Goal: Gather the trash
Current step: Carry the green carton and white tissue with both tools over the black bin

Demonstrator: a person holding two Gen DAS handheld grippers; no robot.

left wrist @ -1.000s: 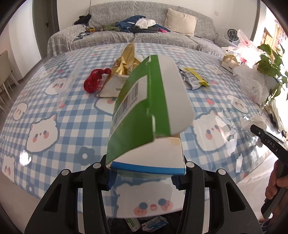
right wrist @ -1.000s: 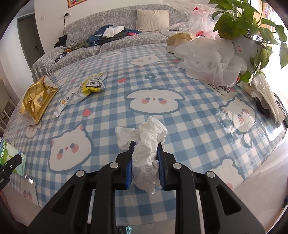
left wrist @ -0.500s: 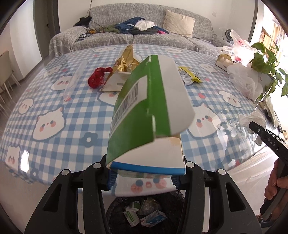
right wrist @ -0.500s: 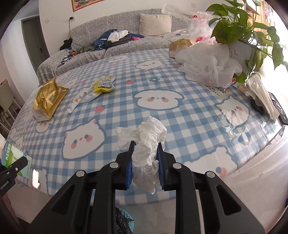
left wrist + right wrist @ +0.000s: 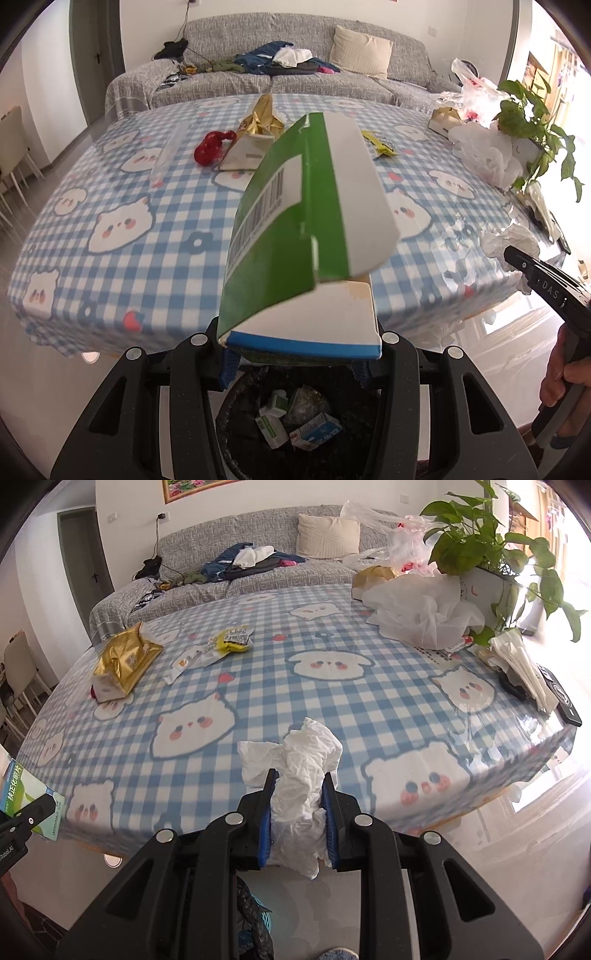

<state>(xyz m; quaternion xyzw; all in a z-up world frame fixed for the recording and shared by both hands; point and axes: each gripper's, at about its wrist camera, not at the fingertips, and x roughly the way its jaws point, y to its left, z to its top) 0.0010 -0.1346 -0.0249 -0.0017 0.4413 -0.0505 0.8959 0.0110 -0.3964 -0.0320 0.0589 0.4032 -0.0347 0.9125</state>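
Progress check, roughly the halfway mark I'd say. Nearest to the cameras, both tools are loaded. The left tool [image 5: 297, 363] is clamped on a green and white carton [image 5: 306, 236], flaps open, sticking up and forward. Right below it sits the trash bin [image 5: 236, 421] on the floor, black liner, with a few small boxes [image 5: 295, 424] already inside, so some rubbish has clearly gone in. The carton hangs pretty much above the bin opening and looks ready to drop.

The right tool [image 5: 297, 821] is pinched shut on a crumpled white tissue [image 5: 295, 771]. It's held at the near edge of the counter [image 5: 258, 686], off the cloth. In the right wrist view only a sliver of the bin shows down at the bottom, so I reckon that one needs to come over a bit before letting go.

Further out on the counter there's plenty left: a red wrapper [image 5: 212, 147], a gold packet [image 5: 123, 661], a yellow snack wrapper [image 5: 234, 640] with a pale torn wrapper [image 5: 192, 661] beside it, and a clear plastic strip [image 5: 168, 155] on the left side. Far right, white plastic bags [image 5: 424, 613] are heaped by a potted plant [image 5: 476, 550]; can't tell if those count as trash. Sofa [image 5: 295, 81] behind is covered in clothes, not part of this job I guess.
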